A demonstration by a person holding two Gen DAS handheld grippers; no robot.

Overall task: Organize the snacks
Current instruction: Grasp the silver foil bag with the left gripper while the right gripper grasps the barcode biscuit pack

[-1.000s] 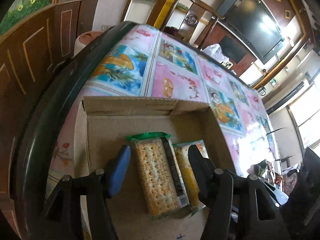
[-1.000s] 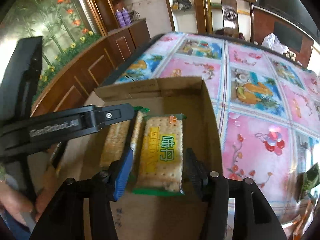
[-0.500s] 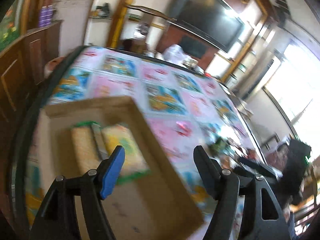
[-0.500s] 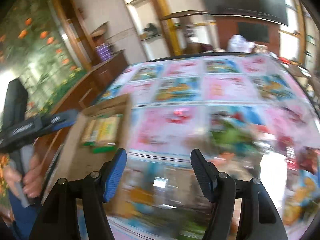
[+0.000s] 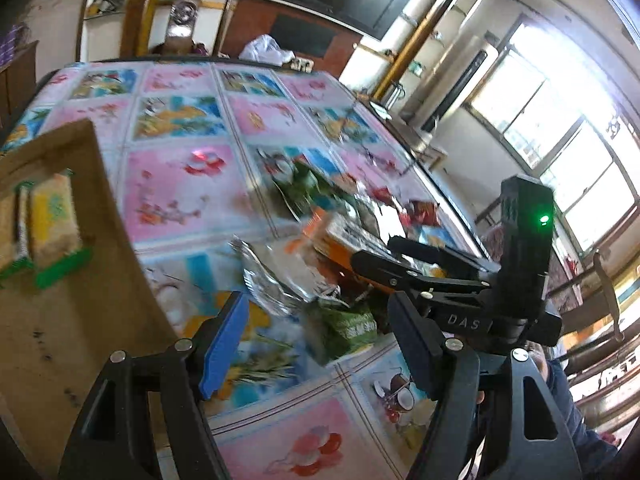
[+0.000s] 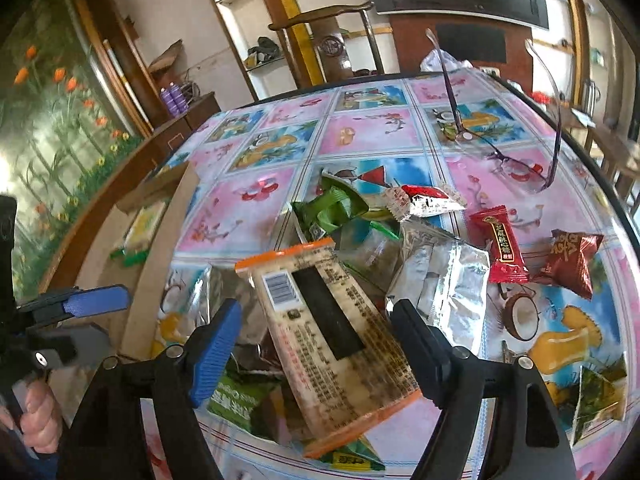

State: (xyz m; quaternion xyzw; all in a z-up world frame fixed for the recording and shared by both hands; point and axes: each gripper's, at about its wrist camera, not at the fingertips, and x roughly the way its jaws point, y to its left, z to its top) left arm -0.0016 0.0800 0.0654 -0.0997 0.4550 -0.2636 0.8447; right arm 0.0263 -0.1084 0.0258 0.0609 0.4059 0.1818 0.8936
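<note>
In the right wrist view my right gripper hangs over a heap of snack packets, its jaws opening. An orange-edged cracker pack lies between the fingers, and the pads stand clear of it. My left gripper is open and holds nothing, above the tablecloth beside a green packet. A cardboard box at the left holds two green-edged cracker packs. The right gripper shows over the heap in the left wrist view. The left gripper shows beside the box in the right wrist view.
Red packets, a dark red one, a silver pouch and a green wrapper lie on the flowered tablecloth. Spectacles rest at the far right. A hand grips the left handle. A chair stands behind the table.
Both grippers left the box and swung right to the snack heap, and their jaws widened. The cracker packs stayed in the box. The right gripper now straddles the orange-edged pack.
</note>
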